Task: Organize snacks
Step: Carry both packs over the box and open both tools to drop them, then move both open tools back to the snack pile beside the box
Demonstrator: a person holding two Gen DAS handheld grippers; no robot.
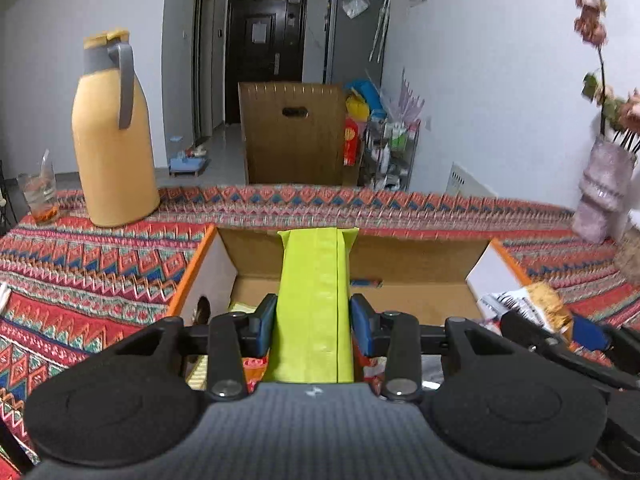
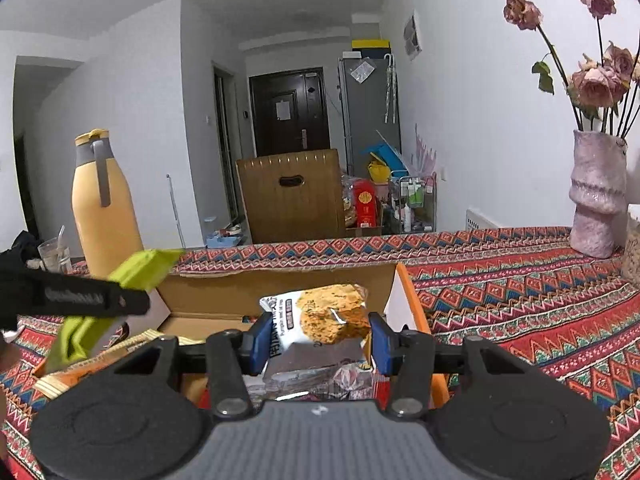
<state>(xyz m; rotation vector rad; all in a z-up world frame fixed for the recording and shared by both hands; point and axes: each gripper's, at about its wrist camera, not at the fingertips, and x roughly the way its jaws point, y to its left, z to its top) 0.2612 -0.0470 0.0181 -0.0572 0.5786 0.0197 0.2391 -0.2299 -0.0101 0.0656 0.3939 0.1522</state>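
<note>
An open cardboard box point(image 1: 420, 256) with orange rims sits on the patterned tablecloth; it also shows in the right wrist view point(image 2: 280, 288). My left gripper point(image 1: 314, 320) is shut on a long lime-green snack packet point(image 1: 316, 280), held above the box; the packet also shows in the right wrist view point(image 2: 136, 272). My right gripper point(image 2: 320, 342) is shut on a cookie snack packet point(image 2: 324, 316) over the box's right part; that packet shows in the left wrist view point(image 1: 528, 304). Other snack packs point(image 2: 100, 360) lie in the box below.
A tall orange thermos jug point(image 1: 114, 136) and a glass cup point(image 1: 38, 192) stand at the far left of the table. A pink vase with dried roses point(image 2: 596, 196) stands at the far right. A large cardboard box point(image 1: 294, 132) stands on the floor beyond.
</note>
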